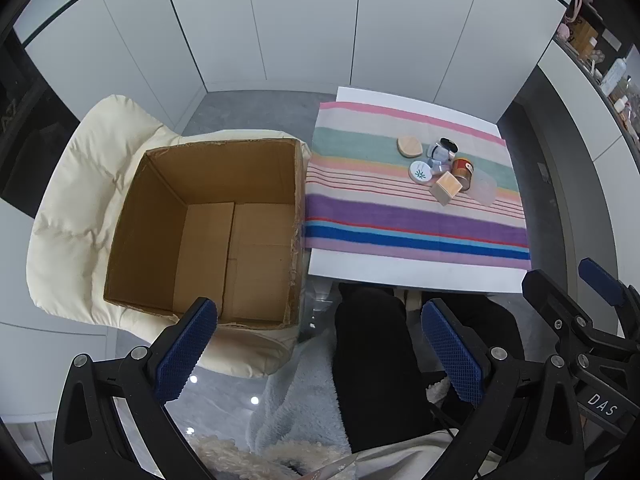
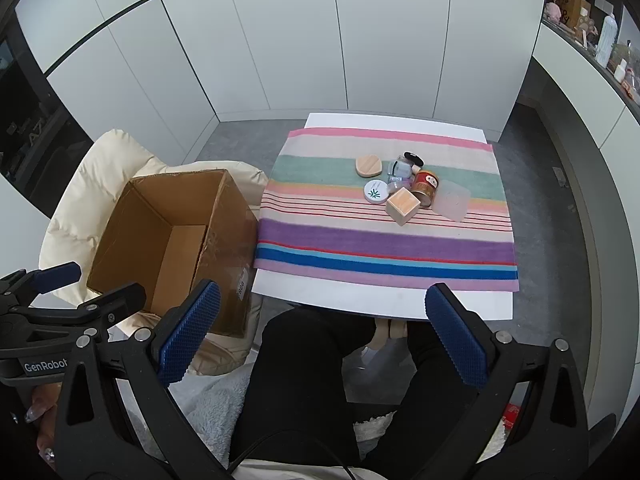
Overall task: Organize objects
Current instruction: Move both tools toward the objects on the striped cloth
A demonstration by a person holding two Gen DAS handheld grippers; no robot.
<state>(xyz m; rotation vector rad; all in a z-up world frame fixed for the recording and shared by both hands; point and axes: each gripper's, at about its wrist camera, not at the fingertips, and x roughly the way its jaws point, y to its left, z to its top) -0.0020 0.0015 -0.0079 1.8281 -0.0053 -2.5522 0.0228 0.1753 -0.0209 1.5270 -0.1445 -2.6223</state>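
Both tools hang above the seated person's lap with nothing between their blue pads: the left gripper (image 1: 320,344) and the right gripper (image 2: 324,328) each stand spread as wide as they go. Ahead of them, well beyond the fingertips, a huddle of small things sits on the striped cloth (image 2: 384,240) over the white table (image 2: 360,300): a pale wooden cube (image 2: 403,206), a round white tin with a green sprig on its lid (image 2: 375,191), a flat rounded wooden lid (image 2: 368,167), a red-labelled jar lying on its side (image 2: 425,187), a clear glass jar with a black cap (image 2: 404,166) and a frosted plastic tub (image 2: 451,201). I'd guess the cube is light and stiff, easy to pinch across two flat faces; the glass looks slick and breakable, best taken across its body. Off to the left gripper's near left, the open brown cardboard box (image 1: 208,232) rests on a cream padded chair (image 1: 80,200). The jars overlap, so what lies between them is unclear.
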